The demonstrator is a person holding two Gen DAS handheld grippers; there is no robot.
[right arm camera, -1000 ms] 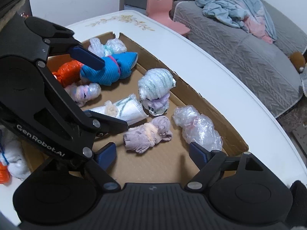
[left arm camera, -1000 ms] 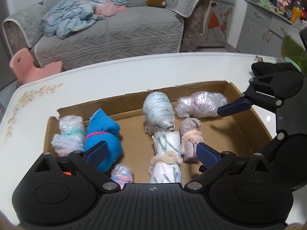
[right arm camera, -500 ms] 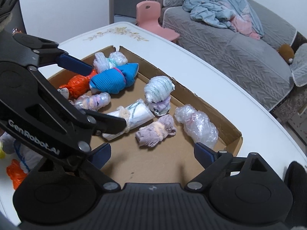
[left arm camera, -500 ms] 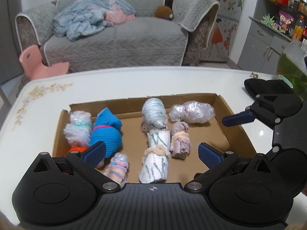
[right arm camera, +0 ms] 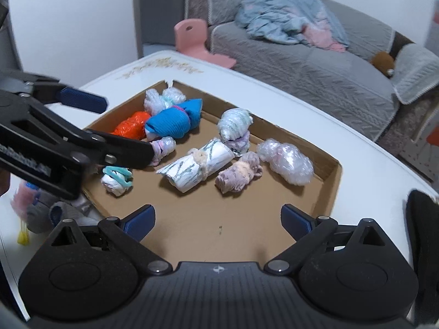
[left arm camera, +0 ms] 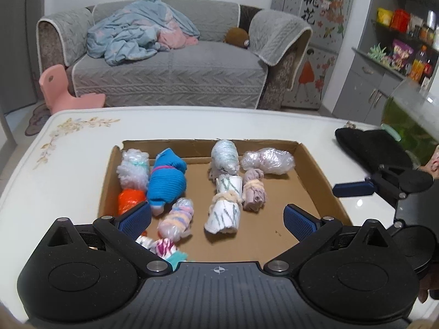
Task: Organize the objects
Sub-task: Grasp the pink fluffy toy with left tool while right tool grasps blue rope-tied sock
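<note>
While nine bundles (left arm camera: 166,182) already lie inside the cardboard tray (left arm camera: 319,170), several more (right arm camera: 35,208) wait on the worktop (left arm camera: 192,123); left hand-held gripper (left arm camera: 216,218) gapes empty, right hand-held gripper (right arm camera: 216,218) is opening, empty.

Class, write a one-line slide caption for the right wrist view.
Open, empty right gripper above a cardboard tray of rolled sock bundles, left gripper alongside.

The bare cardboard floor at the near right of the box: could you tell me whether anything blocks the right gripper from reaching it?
Nothing visible does. The right gripper, jaws opening and empty, hangs over that bare patch of the cardboard box; the nearest bundle, the mauve sock roll, lies farther in.
</note>
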